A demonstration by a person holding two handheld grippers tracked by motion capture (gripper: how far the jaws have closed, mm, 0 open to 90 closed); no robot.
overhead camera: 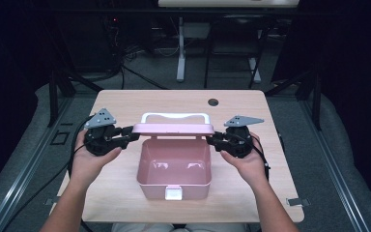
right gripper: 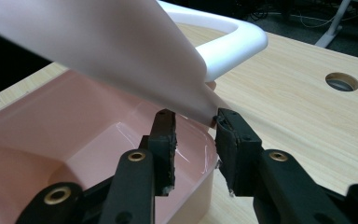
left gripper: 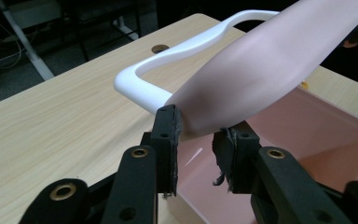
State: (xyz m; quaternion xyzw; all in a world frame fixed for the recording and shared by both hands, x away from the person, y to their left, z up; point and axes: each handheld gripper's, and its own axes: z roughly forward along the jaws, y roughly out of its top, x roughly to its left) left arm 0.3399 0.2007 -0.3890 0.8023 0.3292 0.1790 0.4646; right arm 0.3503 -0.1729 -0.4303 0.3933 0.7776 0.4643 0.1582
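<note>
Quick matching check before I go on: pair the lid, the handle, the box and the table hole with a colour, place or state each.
1. lid
2. handle
3. box
4. table hole

a. white, at the lid's far edge
b. open, nothing inside
c. held at both ends by left gripper and right gripper
d. round, beyond the box

Pairs: 1-c, 2-a, 3-b, 4-d
</note>
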